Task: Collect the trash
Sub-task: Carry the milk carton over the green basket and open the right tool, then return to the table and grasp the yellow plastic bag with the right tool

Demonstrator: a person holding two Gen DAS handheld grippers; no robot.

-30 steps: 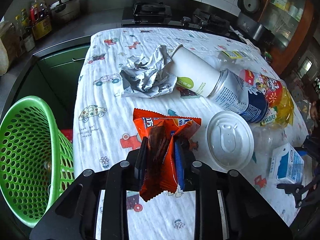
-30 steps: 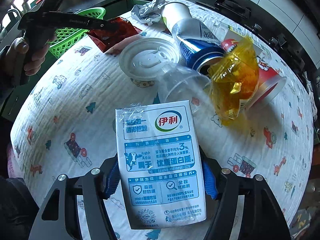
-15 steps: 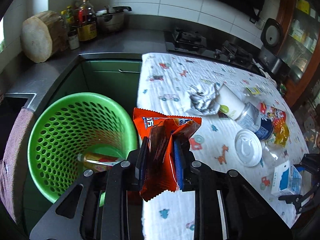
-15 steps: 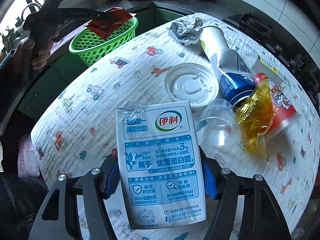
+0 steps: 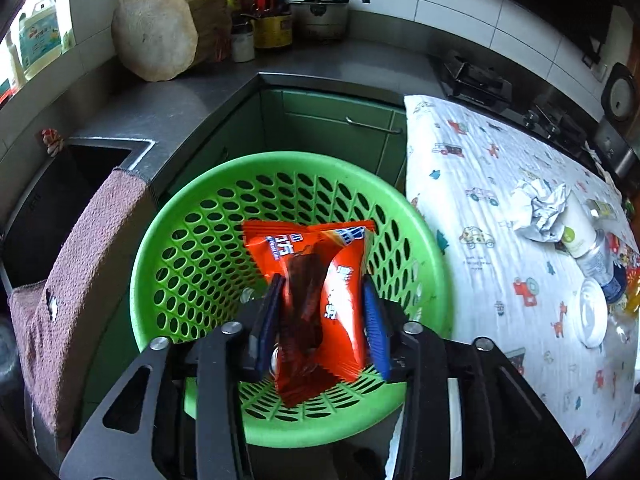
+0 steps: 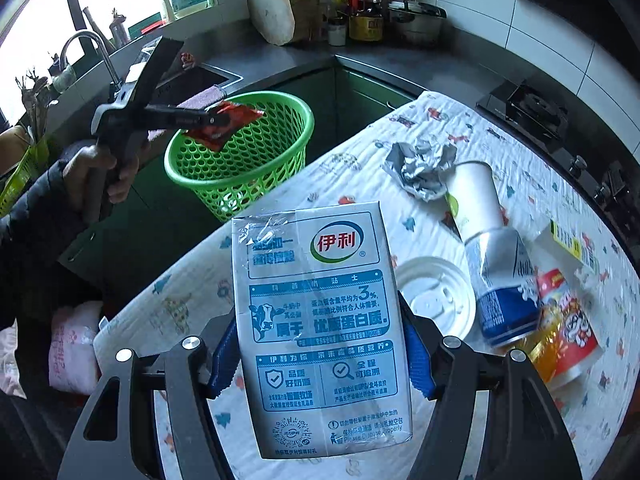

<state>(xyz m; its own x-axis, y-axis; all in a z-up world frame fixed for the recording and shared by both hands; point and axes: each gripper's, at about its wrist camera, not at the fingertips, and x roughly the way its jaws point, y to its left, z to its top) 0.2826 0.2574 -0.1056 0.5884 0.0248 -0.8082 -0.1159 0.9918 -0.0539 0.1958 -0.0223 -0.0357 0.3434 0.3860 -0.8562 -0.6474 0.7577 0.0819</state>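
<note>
My left gripper [image 5: 320, 284] hangs over the green mesh basket [image 5: 168, 240] with its jaws opening. The orange snack wrapper [image 5: 340, 280] is still between the blue pads, touching both and spread wider. From the right wrist view the same gripper [image 6: 212, 120] holds the wrapper [image 6: 224, 124] above the basket [image 6: 240, 168], gripped by a person's hand [image 6: 100, 168]. My right gripper [image 6: 320, 328] is shut on a white and blue milk carton [image 6: 316, 280], lifted above the near corner of the table.
The cartoon-print tablecloth [image 6: 520, 184] carries crumpled foil [image 6: 420, 168], a paper cup [image 6: 476, 200], a blue can [image 6: 504, 280], a white lid [image 6: 436, 300] and a red cup with a yellow wrapper [image 6: 568, 320]. A pink towel [image 5: 80, 260] hangs on the sink edge beside the basket.
The left gripper swung left from the table to over the basket and its jaws widened around the wrapper. The right gripper rose with the carton and moved toward the basket side.
</note>
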